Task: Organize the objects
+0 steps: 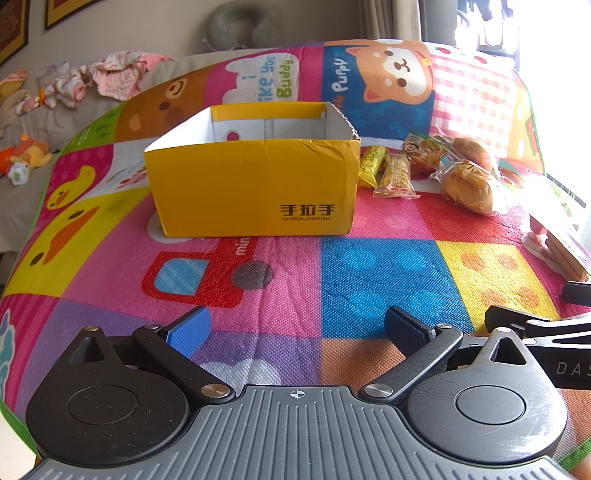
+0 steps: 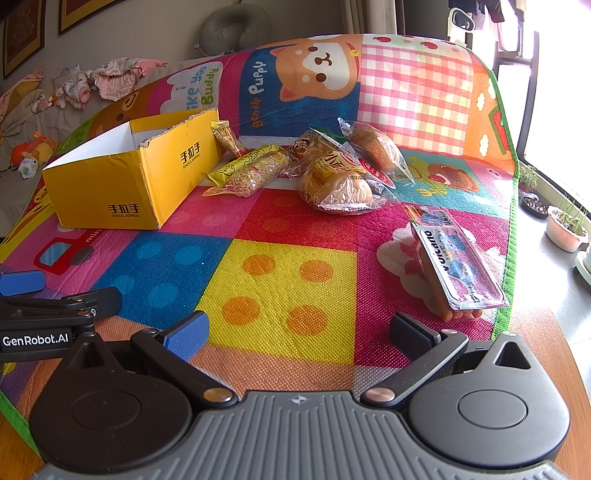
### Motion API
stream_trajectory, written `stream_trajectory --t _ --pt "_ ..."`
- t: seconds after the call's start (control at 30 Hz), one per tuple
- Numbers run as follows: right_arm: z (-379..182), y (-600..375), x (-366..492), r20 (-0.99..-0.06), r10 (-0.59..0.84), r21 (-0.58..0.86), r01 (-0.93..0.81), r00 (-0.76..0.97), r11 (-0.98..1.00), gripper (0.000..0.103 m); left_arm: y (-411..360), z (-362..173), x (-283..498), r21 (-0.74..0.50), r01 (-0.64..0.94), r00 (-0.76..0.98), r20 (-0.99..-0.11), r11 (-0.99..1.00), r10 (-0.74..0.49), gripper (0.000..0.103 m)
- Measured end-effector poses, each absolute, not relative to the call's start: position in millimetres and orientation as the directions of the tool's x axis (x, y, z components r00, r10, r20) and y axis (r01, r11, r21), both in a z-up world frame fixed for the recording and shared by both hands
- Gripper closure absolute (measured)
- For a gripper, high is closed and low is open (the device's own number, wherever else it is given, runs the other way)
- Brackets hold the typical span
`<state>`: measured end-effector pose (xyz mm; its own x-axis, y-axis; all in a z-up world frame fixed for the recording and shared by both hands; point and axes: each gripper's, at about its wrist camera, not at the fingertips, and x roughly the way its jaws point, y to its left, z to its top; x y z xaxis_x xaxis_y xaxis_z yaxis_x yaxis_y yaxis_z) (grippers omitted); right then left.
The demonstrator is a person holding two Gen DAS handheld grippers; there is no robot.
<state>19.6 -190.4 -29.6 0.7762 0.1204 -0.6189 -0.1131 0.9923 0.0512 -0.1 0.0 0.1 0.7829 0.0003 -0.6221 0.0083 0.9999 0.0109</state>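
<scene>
An open yellow cardboard box (image 1: 255, 184) (image 2: 110, 184) stands on the colourful play mat (image 1: 369, 277) (image 2: 280, 280). Right of it lies a heap of wrapped snacks: a yellow snack bar (image 1: 371, 164) (image 2: 243, 162), a grain bar (image 1: 396, 176) (image 2: 255, 175), wrapped buns (image 1: 469, 186) (image 2: 336, 184) and a green packet (image 1: 424, 151). A sausage pack (image 2: 454, 266) lies near the mat's right edge. My left gripper (image 1: 297, 328) hovers open over the mat, well short of the box. My right gripper (image 2: 299, 328) is open too, empty, over the yellow square.
Beyond the mat's left side lie crumpled clothes (image 1: 107, 77) and soft toys (image 1: 26, 157). A grey neck pillow (image 2: 234, 27) hangs on the back wall. Potted plants (image 2: 565, 227) stand on the floor at the right. The mat's green border (image 2: 506, 258) marks its right edge.
</scene>
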Motion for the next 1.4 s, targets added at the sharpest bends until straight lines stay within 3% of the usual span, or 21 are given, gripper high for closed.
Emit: stream_trajectory --t 1.4 --pt "-30.6 -190.4 19.7 -0.618 0.128 0.049 -0.124 0.776 0.991 0.000 5.4 0.0 -2.3 0.014 0.058 0.781 -0.623 0.998 -0.037 0.001"
